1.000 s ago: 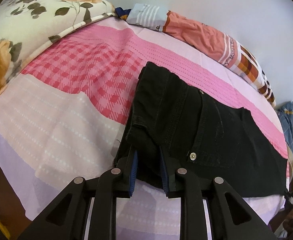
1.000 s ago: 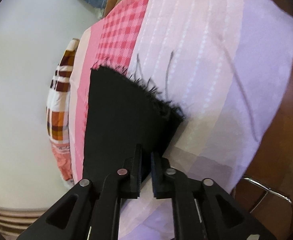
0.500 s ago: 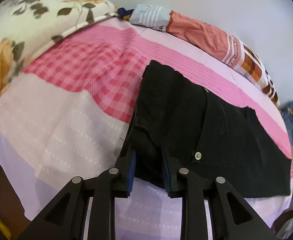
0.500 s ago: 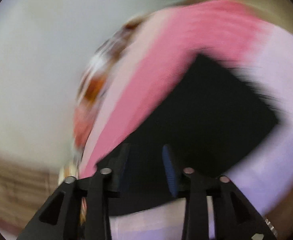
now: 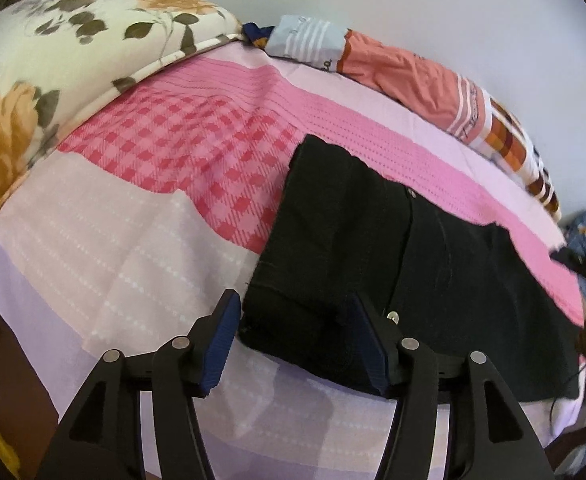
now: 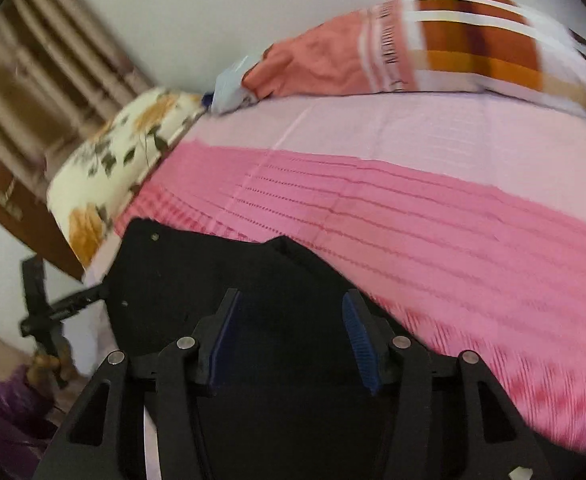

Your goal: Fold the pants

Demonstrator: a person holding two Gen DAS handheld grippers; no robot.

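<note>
Both my grippers are spread wide, holding nothing. The black pants [image 5: 393,272] lie on the bed [image 5: 133,240], waistband corner between my left gripper [image 5: 293,340] fingers, length running rightward under my right gripper [image 6: 289,336].

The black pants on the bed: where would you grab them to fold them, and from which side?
Probably the near waistband corner of the black pants, coming in low from the bed's front edge. The left gripper already straddles that corner with its jaws open, and the cloth there lies flat on the bedsheet, with the thick hem facing the fingers.
</note>
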